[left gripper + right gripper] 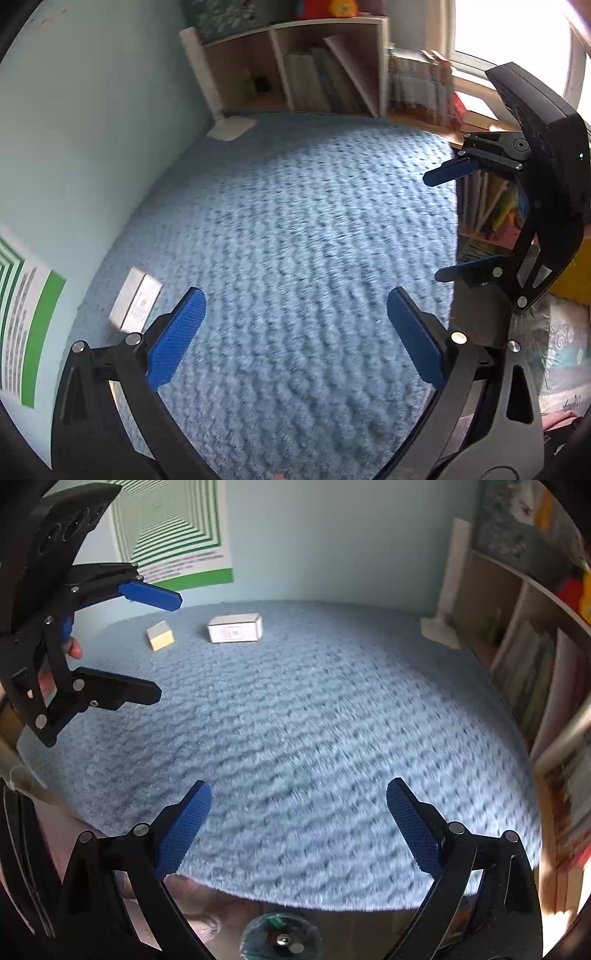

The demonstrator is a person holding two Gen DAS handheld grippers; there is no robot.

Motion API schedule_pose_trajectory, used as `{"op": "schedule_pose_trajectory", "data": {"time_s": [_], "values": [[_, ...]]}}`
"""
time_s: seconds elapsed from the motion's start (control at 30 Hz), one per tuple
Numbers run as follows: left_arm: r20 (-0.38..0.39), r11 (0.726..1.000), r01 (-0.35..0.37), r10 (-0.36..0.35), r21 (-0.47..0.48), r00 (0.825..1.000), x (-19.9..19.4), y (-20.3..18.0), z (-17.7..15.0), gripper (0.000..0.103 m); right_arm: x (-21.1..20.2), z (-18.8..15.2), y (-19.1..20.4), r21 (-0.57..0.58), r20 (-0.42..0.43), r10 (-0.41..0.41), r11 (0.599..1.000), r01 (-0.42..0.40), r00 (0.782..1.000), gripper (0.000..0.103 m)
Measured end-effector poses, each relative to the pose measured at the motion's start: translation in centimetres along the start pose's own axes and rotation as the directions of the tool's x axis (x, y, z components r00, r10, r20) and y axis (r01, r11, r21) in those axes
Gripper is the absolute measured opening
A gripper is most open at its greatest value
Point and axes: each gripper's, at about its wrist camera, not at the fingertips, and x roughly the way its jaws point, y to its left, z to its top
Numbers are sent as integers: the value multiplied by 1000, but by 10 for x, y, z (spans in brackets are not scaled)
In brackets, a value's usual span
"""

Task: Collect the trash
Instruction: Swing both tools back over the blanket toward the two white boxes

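Note:
A white carton box (235,628) lies on the blue knitted blanket (314,720) near the far wall; it also shows in the left wrist view (136,304), just left of my left gripper's left finger. A small white and yellow box (160,636) lies to its left. My left gripper (295,336) is open and empty above the blanket; it also shows in the right wrist view (157,646). My right gripper (299,827) is open and empty over the blanket's near edge; it also shows in the left wrist view (436,225).
A wooden bookshelf (325,70) with books stands beyond the blanket. A white stand (441,627) rests at the blanket's far corner. A green striped poster (173,535) hangs on the pale wall. A clear bag with trash (280,938) lies below the blanket's near edge.

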Motion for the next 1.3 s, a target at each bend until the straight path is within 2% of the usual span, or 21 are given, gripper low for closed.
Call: {"op": "schedule_pose_trajectory", "data": {"time_s": [0.1,0.2,0.33,0.5,0.67,0.8,1.0,1.3], "values": [[-20,993,-76,75,-90,997,-14,43,-26,96,22,35,23,-104,1,39,994,-39,999,95],[-46,975,-155,150,-161,988,-31,80,-55,96,41,65,46,-183,-7,74,980,-74,997,95],[-71,948,-232,222,-219,973,-50,116,-83,96,65,104,79,-313,-14,98,945,-98,995,95],[-114,921,-293,272,-257,955,-63,152,-110,96,86,139,109,-421,-20,122,899,-119,992,95],[-145,917,-329,302,-228,942,-62,174,-125,96,103,165,123,-479,-23,120,870,-117,992,95],[-173,920,-354,327,-165,929,-55,194,-136,96,121,181,133,-518,-43,107,848,-114,993,95],[-204,931,-353,330,-91,922,-40,229,-147,96,152,204,142,-550,-84,96,826,-126,992,95],[-250,954,-300,297,28,922,0,278,-168,96,216,244,136,-583,-150,70,799,-146,986,95]]}}
